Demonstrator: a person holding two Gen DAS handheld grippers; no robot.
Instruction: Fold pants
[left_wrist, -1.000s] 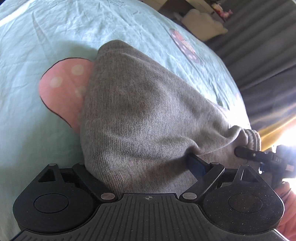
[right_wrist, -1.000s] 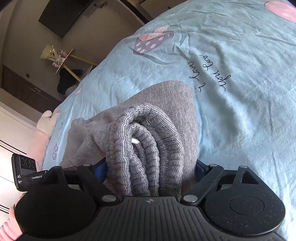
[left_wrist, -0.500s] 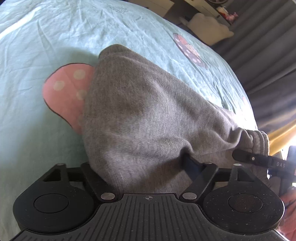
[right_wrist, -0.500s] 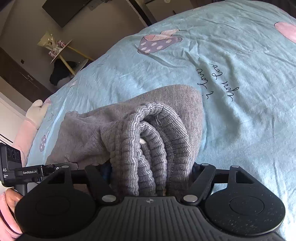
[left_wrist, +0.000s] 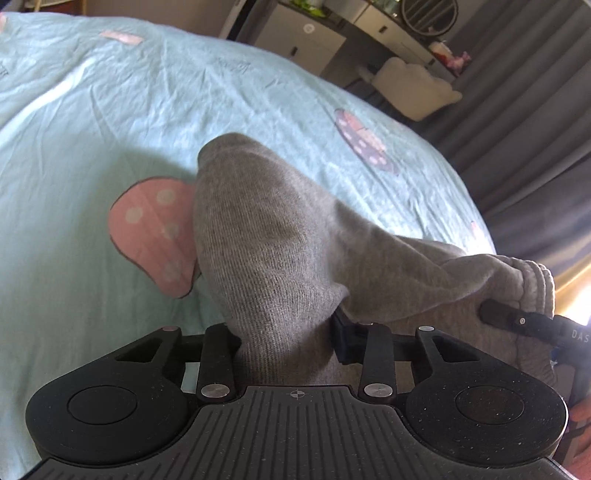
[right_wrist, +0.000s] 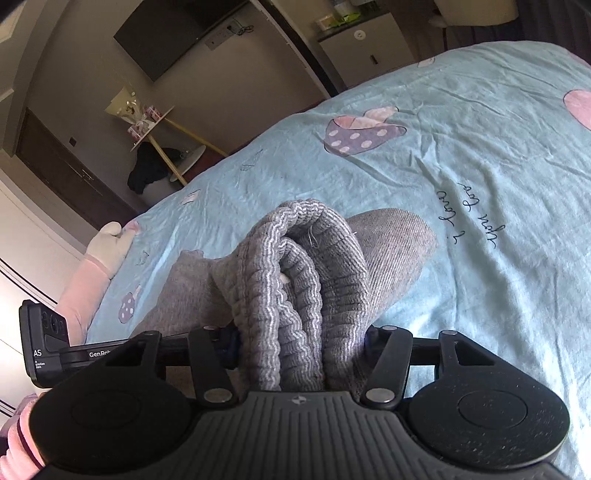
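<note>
Blue bedsheet (left_wrist: 110, 110) under gray pants (left_wrist: 266, 240), both grippers' closing jaws (bunched cloth between) clamped on them.

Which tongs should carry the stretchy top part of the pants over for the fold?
Right. The right tongs are closing around the ribbed waistband. The left tongs are closing on plain grey cloth of the pants.

One pair of grey pants (left_wrist: 280, 251), two hand-held grippers, left (left_wrist: 286, 332) and right (right_wrist: 301, 343), one bedsheet (left_wrist: 92, 110).
</note>
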